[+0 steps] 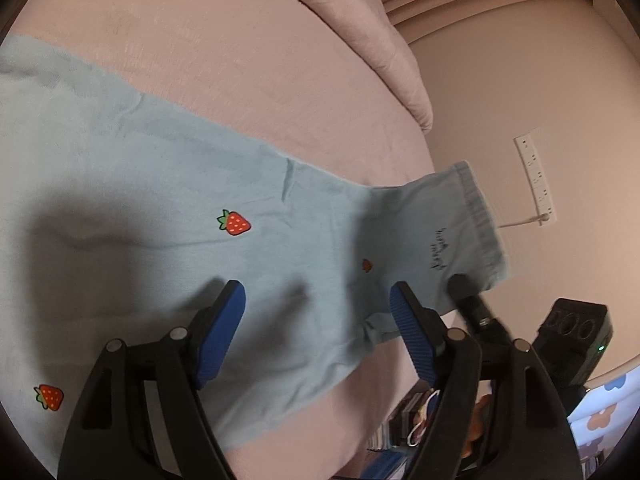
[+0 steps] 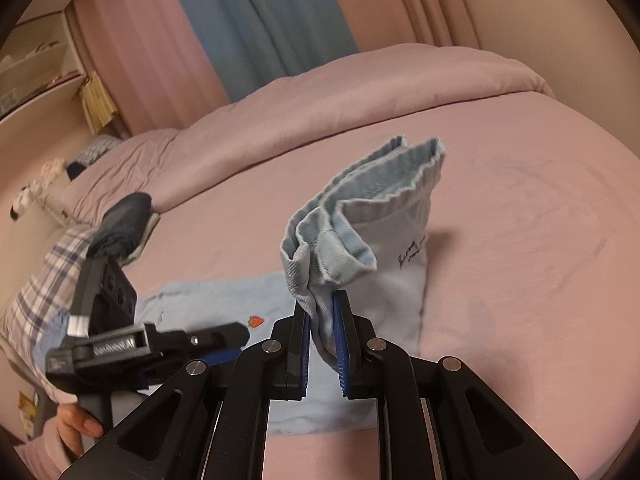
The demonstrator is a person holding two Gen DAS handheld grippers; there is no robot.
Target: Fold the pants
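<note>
Pale blue cotton, dotted with small red strawberries, is what the pants [image 1: 168,184] are made of; they lie spread flat along the pink bed [image 1: 224,40], which gives the fold a smooth base to land on. One end is raised off the sheet, the ribbed cuff [image 2: 384,176] standing up in bunched layers; it looks held high so that this end can be carried over the rest of the pants to double them.

The right gripper [image 2: 325,344] has its fingers pressed nearly together, pinching the gathered cloth just below the cuff; the fabric runs up out of the narrow gap between the blue pads [image 2: 341,336] and fans open above them.

The left gripper [image 1: 318,320] hovers over the flat part with its fingers spread wide and nothing between them; the cloth lies beneath and beyond the tips, not visibly touched; I judge it is free either to pin the pants down or to take a second corner.
</note>
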